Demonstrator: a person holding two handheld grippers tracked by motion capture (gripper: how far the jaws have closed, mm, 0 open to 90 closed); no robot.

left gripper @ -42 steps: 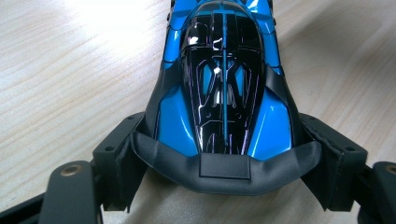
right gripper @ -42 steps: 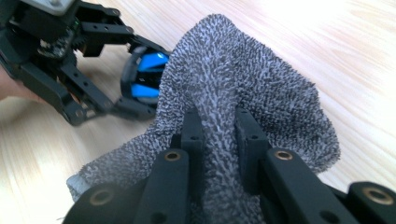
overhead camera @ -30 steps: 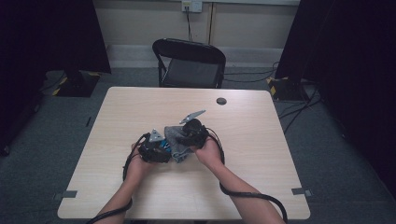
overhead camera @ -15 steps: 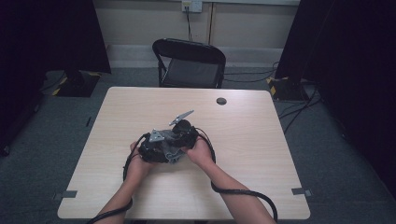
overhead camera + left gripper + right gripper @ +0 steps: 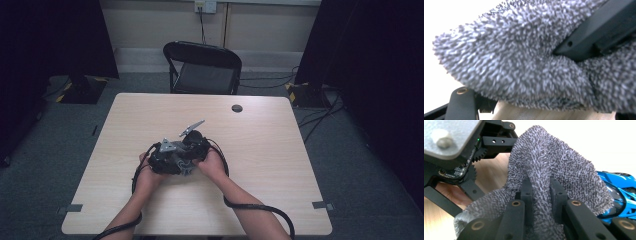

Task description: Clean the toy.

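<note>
A fluffy grey cloth (image 5: 554, 157) hangs bunched between my two grippers, which meet over the middle of the wooden table (image 5: 280, 150). My right gripper (image 5: 540, 187) is shut on a fold of the cloth. In the left gripper view the cloth (image 5: 519, 62) bulges close to the camera. My left gripper (image 5: 542, 107) has its jaws wide apart around it, and I see no pad pressing on it. In the high view the left gripper (image 5: 167, 161) and the right gripper (image 5: 194, 149) touch, with a bit of cloth (image 5: 187, 171) below them. A blue and black object (image 5: 619, 192) lies behind the cloth.
A small dark round disc (image 5: 237, 108) lies near the table's far edge. A black folding chair (image 5: 202, 67) stands beyond the table. Black cables (image 5: 260, 207) trail from the grippers across the near side of the table.
My right hand has come a little left and down, closer against the left gripper, and its grey plate has tilted. The left hand has stayed put.
</note>
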